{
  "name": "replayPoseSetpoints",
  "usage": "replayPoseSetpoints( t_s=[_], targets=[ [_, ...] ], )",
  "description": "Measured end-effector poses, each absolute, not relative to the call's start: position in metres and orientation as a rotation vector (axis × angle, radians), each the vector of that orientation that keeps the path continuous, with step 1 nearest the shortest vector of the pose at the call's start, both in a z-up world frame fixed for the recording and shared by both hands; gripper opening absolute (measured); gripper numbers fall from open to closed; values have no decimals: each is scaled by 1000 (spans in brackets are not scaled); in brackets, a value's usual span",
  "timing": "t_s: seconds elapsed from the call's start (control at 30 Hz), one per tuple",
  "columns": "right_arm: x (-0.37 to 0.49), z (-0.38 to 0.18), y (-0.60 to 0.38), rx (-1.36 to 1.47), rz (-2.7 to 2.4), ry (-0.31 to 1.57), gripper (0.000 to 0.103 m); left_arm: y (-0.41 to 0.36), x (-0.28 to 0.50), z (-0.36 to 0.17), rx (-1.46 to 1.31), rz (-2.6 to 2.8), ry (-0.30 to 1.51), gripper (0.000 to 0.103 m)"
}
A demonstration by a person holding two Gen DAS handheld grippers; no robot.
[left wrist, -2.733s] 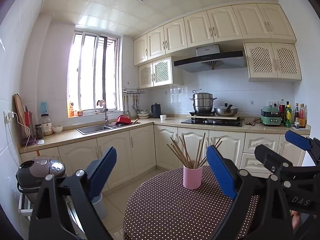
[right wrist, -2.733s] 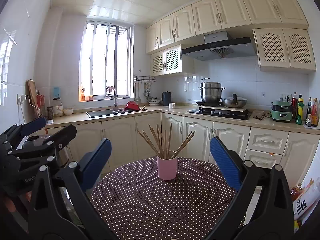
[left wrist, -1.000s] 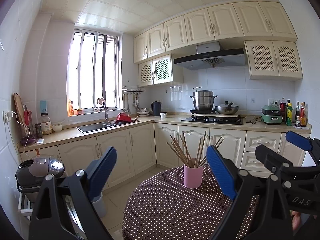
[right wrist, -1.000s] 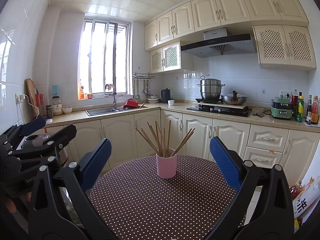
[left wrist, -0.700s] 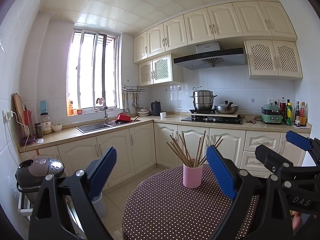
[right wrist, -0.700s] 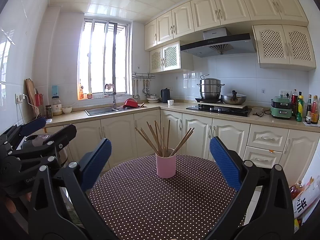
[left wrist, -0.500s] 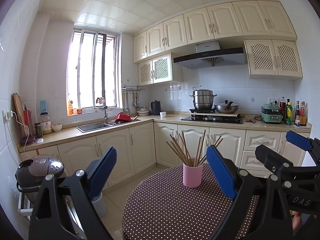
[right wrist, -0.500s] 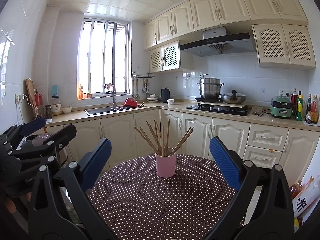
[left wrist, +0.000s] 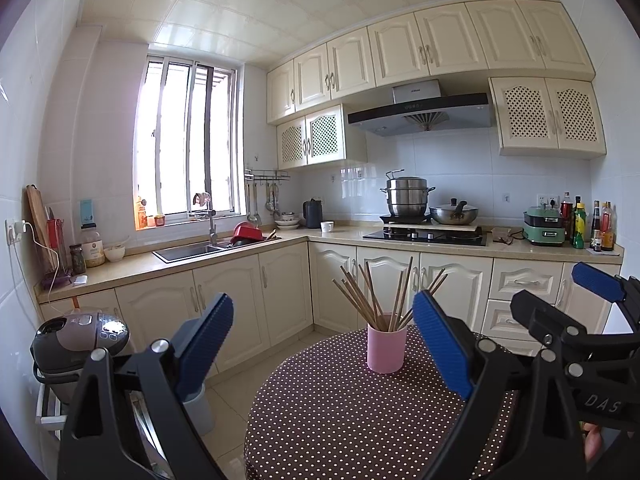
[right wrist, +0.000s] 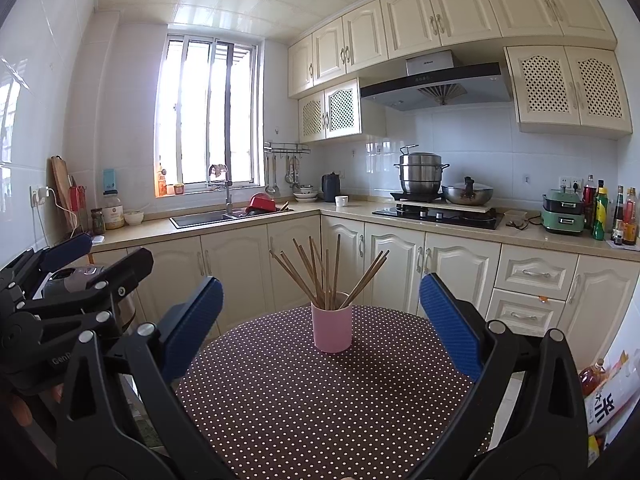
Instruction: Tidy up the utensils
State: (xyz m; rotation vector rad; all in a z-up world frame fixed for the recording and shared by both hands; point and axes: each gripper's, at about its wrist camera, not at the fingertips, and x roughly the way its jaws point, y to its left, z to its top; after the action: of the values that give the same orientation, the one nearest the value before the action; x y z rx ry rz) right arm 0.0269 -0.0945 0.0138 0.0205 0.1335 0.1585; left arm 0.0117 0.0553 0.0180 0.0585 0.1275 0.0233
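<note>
A pink cup (left wrist: 386,348) (right wrist: 331,327) stands upright on a round table with a brown polka-dot cloth (left wrist: 340,408) (right wrist: 312,408). Several wooden chopsticks (left wrist: 376,296) (right wrist: 320,270) fan out of it. My left gripper (left wrist: 324,340) hangs open above the table's near left side, nothing between its blue pads, and the cup sits ahead toward its right finger. My right gripper (right wrist: 320,320) is open too, with the cup centred ahead between its fingers, well short of them. Each gripper shows at the edge of the other's view.
Behind the table run cream cabinets and a counter (right wrist: 440,224) with a sink (right wrist: 200,218), hob, pots and bottles. A rice cooker (left wrist: 80,340) stands on a rack to the left. Bottles and a package (right wrist: 604,396) sit low on the right. Tiled floor (left wrist: 224,412) lies left of the table.
Both grippers have barely drifted; both views have tilted very slightly. The cup and chopsticks have not moved, and both grippers stay open.
</note>
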Motion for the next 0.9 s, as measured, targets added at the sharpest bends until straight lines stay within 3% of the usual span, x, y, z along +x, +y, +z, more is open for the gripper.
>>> replayPoseSetpoints(
  t_s=[0.9],
  targets=[
    [31,9,-92,24,159,147,97,58,12,10,60,27,141,90]
  ],
)
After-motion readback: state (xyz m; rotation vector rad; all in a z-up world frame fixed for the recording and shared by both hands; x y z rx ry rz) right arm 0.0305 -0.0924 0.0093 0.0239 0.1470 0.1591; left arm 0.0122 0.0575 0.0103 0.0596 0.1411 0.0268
